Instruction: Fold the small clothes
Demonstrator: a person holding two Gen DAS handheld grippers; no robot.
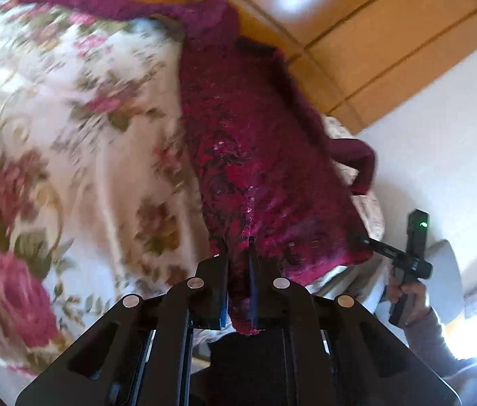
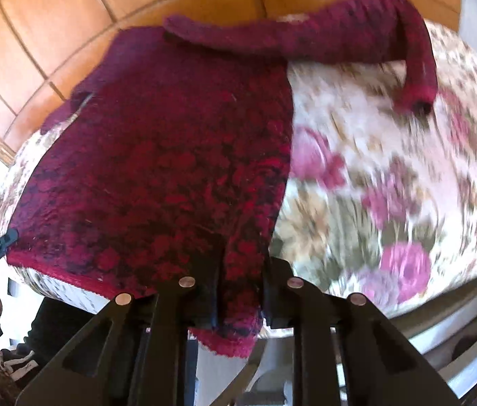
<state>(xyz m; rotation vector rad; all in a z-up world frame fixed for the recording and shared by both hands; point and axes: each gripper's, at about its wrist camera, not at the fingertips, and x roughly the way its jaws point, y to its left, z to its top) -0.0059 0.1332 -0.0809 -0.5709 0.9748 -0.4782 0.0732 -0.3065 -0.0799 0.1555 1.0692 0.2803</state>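
Observation:
A dark red knitted sweater (image 1: 255, 142) lies spread on a floral bedspread (image 1: 52, 135). My left gripper (image 1: 238, 257) is shut on one hem corner of the sweater. My right gripper (image 2: 241, 270) is shut on the other hem corner of the sweater (image 2: 170, 155). One sleeve (image 2: 356, 37) lies stretched across the bedspread (image 2: 390, 176) at the far end, its cuff bent toward me. The right gripper also shows in the left wrist view (image 1: 370, 244), at the hem's far corner. The left gripper shows in the right wrist view (image 2: 9, 235), touching the hem's left corner.
A wooden panelled headboard (image 1: 356, 34) stands behind the bed, also in the right wrist view (image 2: 52, 17). A white wall (image 1: 441, 155) is to the right. The bed's near edge and floor show below my right gripper.

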